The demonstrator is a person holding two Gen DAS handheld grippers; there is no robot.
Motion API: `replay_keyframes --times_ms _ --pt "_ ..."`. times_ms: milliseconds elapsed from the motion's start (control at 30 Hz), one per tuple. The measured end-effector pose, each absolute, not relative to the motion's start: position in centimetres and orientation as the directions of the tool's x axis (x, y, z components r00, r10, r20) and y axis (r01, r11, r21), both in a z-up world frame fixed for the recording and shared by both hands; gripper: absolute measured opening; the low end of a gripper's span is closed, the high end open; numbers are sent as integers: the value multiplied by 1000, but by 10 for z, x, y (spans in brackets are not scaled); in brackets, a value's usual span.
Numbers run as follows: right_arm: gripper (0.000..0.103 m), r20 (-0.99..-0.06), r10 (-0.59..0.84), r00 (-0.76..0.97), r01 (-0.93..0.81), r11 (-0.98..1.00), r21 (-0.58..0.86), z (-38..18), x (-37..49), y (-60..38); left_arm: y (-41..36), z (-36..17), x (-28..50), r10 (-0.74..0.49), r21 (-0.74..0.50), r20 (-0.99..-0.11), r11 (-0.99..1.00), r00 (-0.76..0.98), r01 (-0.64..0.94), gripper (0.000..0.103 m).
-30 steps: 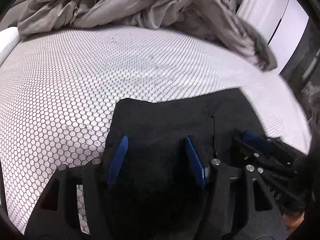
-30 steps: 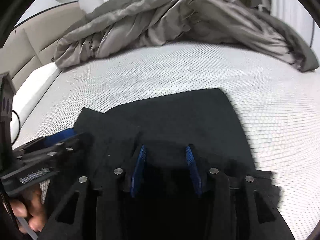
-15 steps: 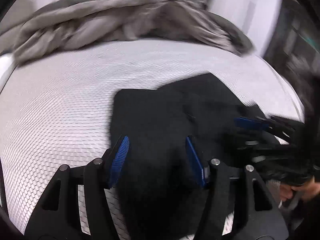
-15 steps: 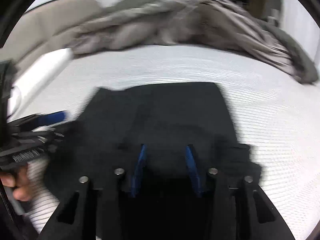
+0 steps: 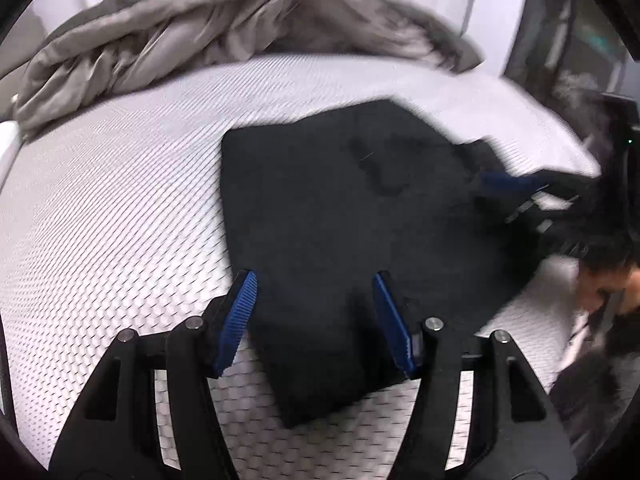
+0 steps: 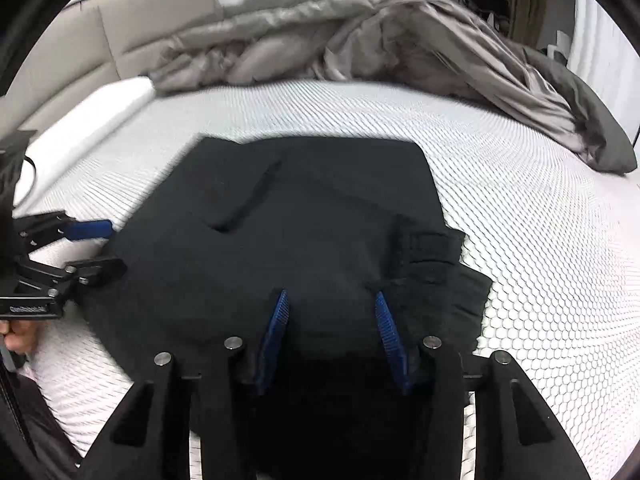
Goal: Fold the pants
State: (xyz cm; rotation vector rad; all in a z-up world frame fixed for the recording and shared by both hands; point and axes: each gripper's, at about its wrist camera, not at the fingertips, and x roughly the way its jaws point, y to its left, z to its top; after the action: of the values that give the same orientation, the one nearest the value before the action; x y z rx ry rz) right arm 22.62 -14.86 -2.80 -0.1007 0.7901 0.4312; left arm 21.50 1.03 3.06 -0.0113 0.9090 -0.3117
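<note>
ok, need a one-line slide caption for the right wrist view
Open right hand-held gripper over folded black pants on a honeycomb-patterned mattress, grey duvet bunched behind.

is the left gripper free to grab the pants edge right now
Probably yes. The left gripper is open with the black pants lying flat on the mattress between its fingers, and nothing sits in between.

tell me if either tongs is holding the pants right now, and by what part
Nothing is held. Both the left tongs and the right tongs are open above the folded black fabric pants, which lie on the white honeycomb-patterned mattress.
</note>
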Motion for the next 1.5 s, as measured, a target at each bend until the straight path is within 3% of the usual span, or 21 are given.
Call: replay_keyframes --times_ms 133,233,400,567,767,867,933,1033,1067,1200,1500 --pt "47 -731 391 559 -508 858 70 -33 216 -103 -20 10 217 -267 -100 -818 938 510 332 58" --pt "46 -762 338 553 -531 847 -10 -52 211 -93 -28 0 210 -237 -34 -829 925 507 377 59" --pt "46 -741 174 649 -426 889 -165 -48 187 -159 -6 8 192 -289 -96 -835 914 469 394 64" --pt "54 -737 278 616 -351 935 59 -38 185 -232 22 24 184 -331 -169 -819 920 470 353 64" --pt "54 -679 481 555 -193 868 458 -52 216 -286 71 21 202 -320 -319 -792 943 519 95 64" --pt "54 -679 525 512 -161 836 525 -67 228 -285 79 8 214 -328 -359 -805 933 494 33 62" --pt "50 -667 541 512 -145 820 553 -72 239 -284 79 -2 225 -332 -372 -819 928 467 7 44" --pt "34 -668 548 503 -132 813 568 -74 244 -283 76 1 228 -348 -395 -804 919 481 4 30" --pt "30 -670 549 499 -150 817 557 -70 241 -281 74 5 228 -329 -374 -805 927 494 9 30" --pt "28 -679 547 489 -214 830 514 -68 222 -273 72 2 230 -302 -335 -821 942 485 19 30" --pt "26 -627 554 548 -156 804 574 -63 236 -265 78 9 250 -236 -290 -823 957 516 -25 29"
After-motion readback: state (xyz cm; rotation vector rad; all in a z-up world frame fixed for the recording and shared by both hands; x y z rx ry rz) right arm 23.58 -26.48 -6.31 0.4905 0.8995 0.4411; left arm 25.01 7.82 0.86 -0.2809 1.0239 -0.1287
